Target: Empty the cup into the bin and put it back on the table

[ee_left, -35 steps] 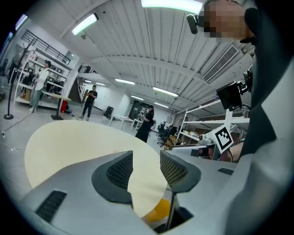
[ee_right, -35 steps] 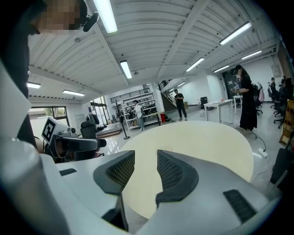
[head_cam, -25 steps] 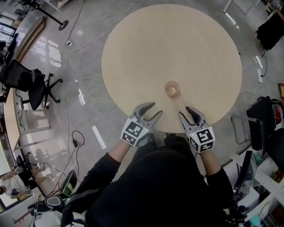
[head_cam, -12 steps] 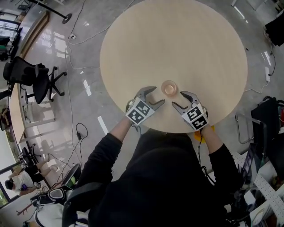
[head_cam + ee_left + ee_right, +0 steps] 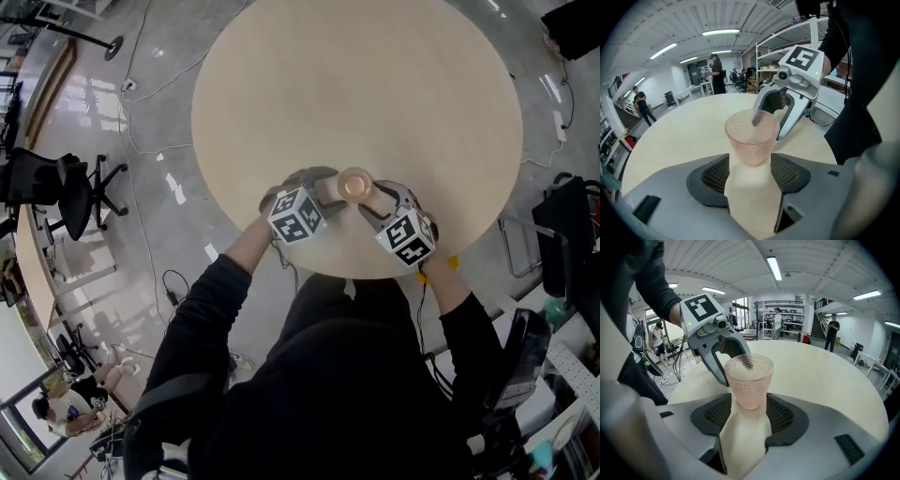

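The left gripper (image 5: 323, 186) and right gripper (image 5: 375, 201) have moved up from the frame's lower middle. They now flank the pink dimpled translucent cup (image 5: 355, 184), upright near the lower edge of the round pale wooden table (image 5: 375, 75). Both grippers' jaws have just been opening and stand wide, the cup at their mouths but unpressed. The pickup looks imminent; emptying has not begun.

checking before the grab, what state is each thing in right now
cup: upright on the round table, not gripped, contents unclear
left hand-held gripper: open, jaws have just been opening, cup at their tips
right hand-held gripper: open, jaws have just been opening, cup at their tips
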Tool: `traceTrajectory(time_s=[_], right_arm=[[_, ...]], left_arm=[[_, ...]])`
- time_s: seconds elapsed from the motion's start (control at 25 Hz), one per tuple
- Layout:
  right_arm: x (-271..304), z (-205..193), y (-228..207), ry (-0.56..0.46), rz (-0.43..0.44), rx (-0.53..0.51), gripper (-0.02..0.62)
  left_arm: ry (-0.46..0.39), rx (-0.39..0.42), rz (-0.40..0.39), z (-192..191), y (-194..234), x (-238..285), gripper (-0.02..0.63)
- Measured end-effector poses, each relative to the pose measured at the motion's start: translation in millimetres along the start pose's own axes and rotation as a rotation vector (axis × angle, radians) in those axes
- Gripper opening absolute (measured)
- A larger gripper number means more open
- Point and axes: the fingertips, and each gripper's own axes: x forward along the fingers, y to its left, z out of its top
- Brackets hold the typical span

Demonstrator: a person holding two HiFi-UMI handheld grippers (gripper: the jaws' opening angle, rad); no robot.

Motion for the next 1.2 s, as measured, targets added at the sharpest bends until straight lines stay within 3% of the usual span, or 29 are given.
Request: traceTrajectory(time_s=[0.16, 0.52, 0.8, 1.2], right_arm=[[-2, 5, 1, -0.031, -0.016, 0.049, 0.238], [-39, 3, 6, -0.100, -0.016, 0.171, 0.238], [-86, 6, 13, -0.150, -0.113, 0.252, 0.238], [-169, 10, 37, -0.330, -0.286, 0.474, 0.238]], left_arm=[[-0.037, 0.031, -0.036, 12, -5, -1, 0.281], [-0.156, -0.014, -0.150, 45, -27, -11, 0.275], [-0.260, 0.014, -0.266, 85, -51, -24, 0.275], [-0.453, 0.024, -0.508, 147, -100, -55, 0.275]])
